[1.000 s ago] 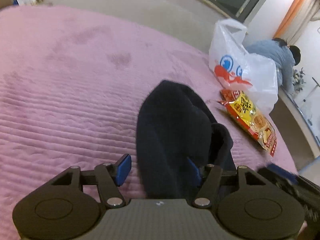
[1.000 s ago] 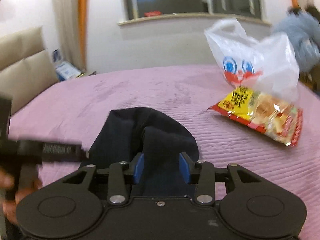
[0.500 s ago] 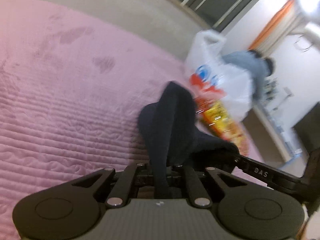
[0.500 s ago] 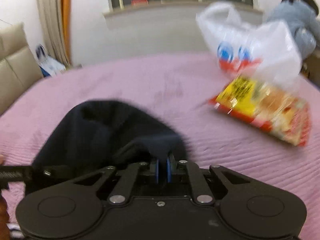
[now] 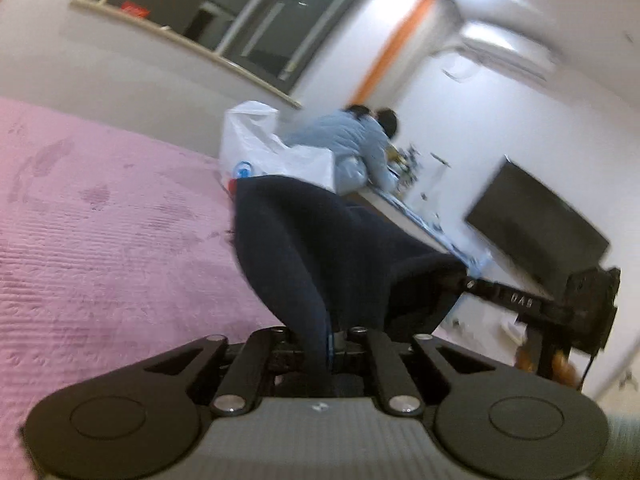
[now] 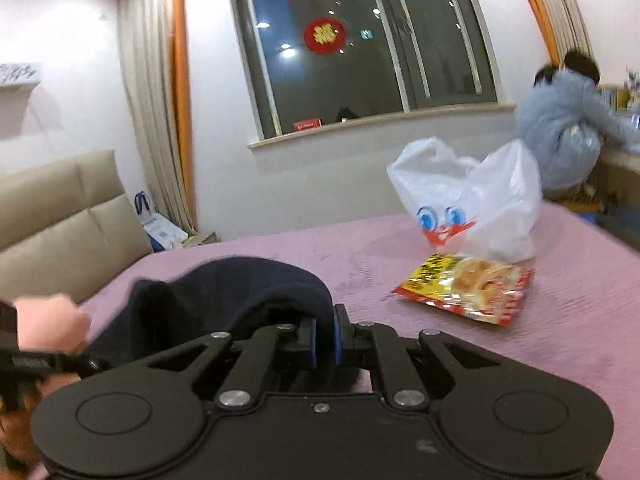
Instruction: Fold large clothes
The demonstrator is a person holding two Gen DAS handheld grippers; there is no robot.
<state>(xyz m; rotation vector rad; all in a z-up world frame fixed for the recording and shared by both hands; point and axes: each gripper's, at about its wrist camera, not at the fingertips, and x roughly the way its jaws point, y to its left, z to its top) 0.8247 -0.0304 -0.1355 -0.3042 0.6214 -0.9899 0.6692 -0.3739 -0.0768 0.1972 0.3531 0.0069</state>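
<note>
Two wrist views over a bed with a quilted pink bedspread (image 5: 100, 248). The left gripper (image 5: 329, 340) has its jaws nearly together, easing apart at this moment, with a fold of dark navy garment (image 5: 304, 240) pinched between them. The right gripper (image 6: 325, 340) has its jaws nearly closed on another fold of the same garment (image 6: 224, 292), which rises off the bedspread in a hump between the two.

Only the right view shows the snack packet (image 6: 464, 288) in red and yellow, lying flat just in front of a white plastic bag (image 6: 472, 204) printed with a cartoon face; in the left view the garment hides the packet and most of the bag. Only the left view shows a dark flat screen (image 5: 536, 216) on the wall.

The hand (image 6: 48, 324) holding the left gripper appears at the right view's edge, cut off. The garment's shape cannot be made out.

Behind: a dark night window (image 6: 360, 44), curtains, a padded beige headboard (image 6: 60, 216), and a person in pale blue (image 6: 560, 128) leaning over a desk (image 6: 620, 160).
</note>
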